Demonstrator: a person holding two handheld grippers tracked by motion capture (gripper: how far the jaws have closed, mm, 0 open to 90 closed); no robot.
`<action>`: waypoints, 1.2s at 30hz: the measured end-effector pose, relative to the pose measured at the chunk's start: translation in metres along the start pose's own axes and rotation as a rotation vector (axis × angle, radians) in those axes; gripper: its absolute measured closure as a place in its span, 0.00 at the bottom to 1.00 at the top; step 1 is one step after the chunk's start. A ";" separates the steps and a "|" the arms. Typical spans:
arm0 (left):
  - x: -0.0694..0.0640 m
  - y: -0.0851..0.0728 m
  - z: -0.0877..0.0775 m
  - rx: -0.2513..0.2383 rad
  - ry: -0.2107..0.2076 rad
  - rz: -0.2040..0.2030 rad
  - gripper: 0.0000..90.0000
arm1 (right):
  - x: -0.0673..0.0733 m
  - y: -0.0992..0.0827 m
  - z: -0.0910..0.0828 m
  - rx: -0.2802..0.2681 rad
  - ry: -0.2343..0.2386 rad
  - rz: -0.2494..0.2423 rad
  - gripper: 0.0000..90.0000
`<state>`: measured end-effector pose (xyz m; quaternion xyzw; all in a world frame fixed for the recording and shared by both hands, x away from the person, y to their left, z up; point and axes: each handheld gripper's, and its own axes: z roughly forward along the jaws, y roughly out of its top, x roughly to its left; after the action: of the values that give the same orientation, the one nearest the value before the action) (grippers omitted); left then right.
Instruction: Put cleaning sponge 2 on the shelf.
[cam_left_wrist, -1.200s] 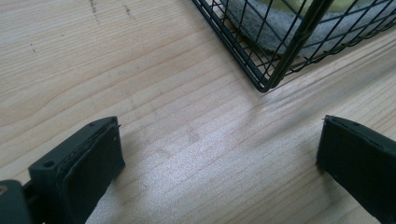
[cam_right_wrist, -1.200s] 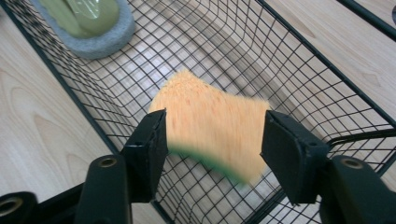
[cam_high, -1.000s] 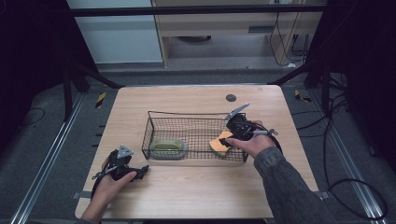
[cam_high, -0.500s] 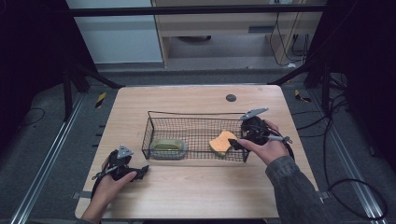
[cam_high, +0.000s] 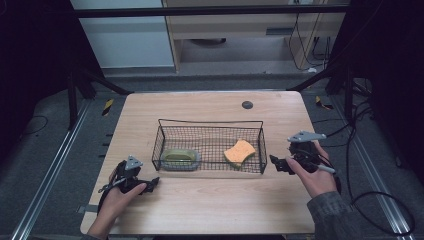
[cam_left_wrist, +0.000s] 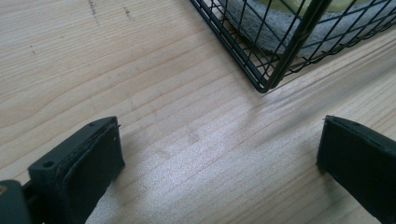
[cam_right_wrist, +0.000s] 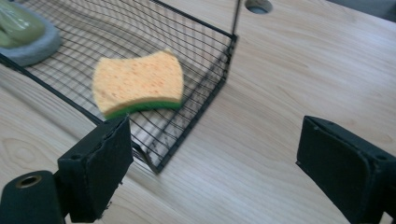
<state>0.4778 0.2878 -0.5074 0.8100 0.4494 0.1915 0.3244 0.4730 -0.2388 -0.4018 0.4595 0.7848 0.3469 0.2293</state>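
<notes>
A black wire basket (cam_high: 210, 123) stands mid-table. Inside it, an orange sponge with a green underside (cam_high: 239, 151) (cam_right_wrist: 137, 86) leans at the right end, and a green object on a grey dish (cam_high: 180, 159) (cam_right_wrist: 23, 32) lies at the left end. My right gripper (cam_high: 276, 164) (cam_right_wrist: 215, 154) hovers just outside the basket's right wall. Its jaws have just been opening, then eased in slightly, and stand open with nothing between them. My left gripper (cam_high: 151, 183) (cam_left_wrist: 219, 158) rests open on the wood by the basket's front left corner (cam_left_wrist: 264, 86).
A small round hole (cam_high: 247, 104) (cam_right_wrist: 258, 5) sits in the tabletop behind the basket. Bare wood (cam_high: 215, 205) runs along the front edge between my two hands. A cable trails from the right gripper off the table's right side.
The right gripper let go of the sponge, which now lies in the basket, and drew back to the right, outside the basket wall, with its jaws spread. The left gripper stayed put.
</notes>
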 end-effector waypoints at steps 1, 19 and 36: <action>0.000 0.000 0.000 0.000 0.000 0.000 0.00 | -0.003 -0.003 0.000 -0.001 -0.009 0.001 0.13; 0.000 0.000 0.001 -0.005 -0.002 0.003 0.00 | -0.021 -0.053 0.045 0.043 -0.042 0.090 0.13; 0.000 0.000 0.001 -0.008 -0.002 0.003 0.00 | -0.022 -0.077 0.077 0.062 -0.083 0.131 0.05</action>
<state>0.4787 0.2878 -0.5080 0.8095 0.4471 0.1929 0.3279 0.4925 -0.2585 -0.5100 0.5306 0.7533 0.3173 0.2244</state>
